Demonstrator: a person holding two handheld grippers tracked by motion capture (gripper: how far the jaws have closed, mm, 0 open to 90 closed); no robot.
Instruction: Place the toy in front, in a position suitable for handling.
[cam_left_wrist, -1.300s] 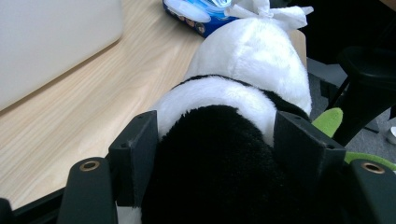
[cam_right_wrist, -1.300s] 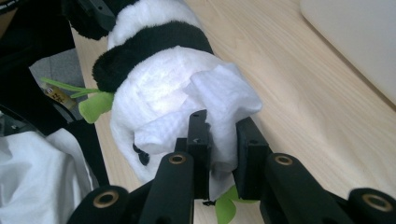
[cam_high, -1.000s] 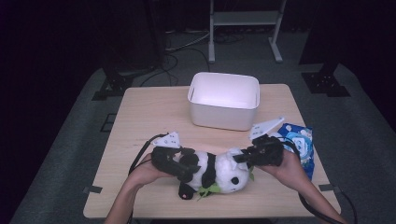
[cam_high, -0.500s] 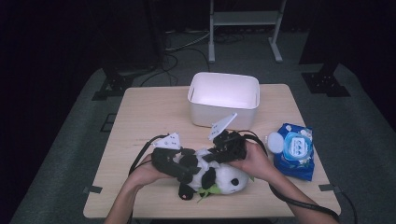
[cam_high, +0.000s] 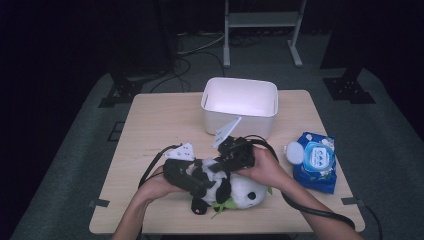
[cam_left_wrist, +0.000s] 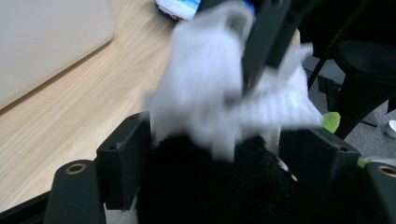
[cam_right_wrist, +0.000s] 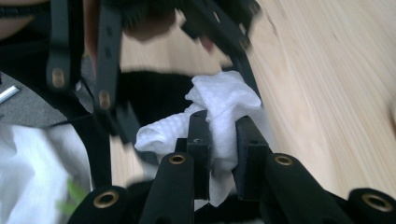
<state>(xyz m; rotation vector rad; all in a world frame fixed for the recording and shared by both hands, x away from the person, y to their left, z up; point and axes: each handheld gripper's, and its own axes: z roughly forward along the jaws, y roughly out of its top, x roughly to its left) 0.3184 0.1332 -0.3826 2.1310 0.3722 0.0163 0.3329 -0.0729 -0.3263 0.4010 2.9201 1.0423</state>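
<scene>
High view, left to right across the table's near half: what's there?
Left gripper → panda plush toy → white round lid → blue wet-wipes pack. The right gripper overlaps the panda, so I left it out.

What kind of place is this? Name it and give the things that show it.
Probably a recording studio or lab set-up, not a home: a lone wooden table on grey carpet in a dark room, metal stand legs and loose cables behind it, and staged props such as a white bin and a panda plush.
</scene>
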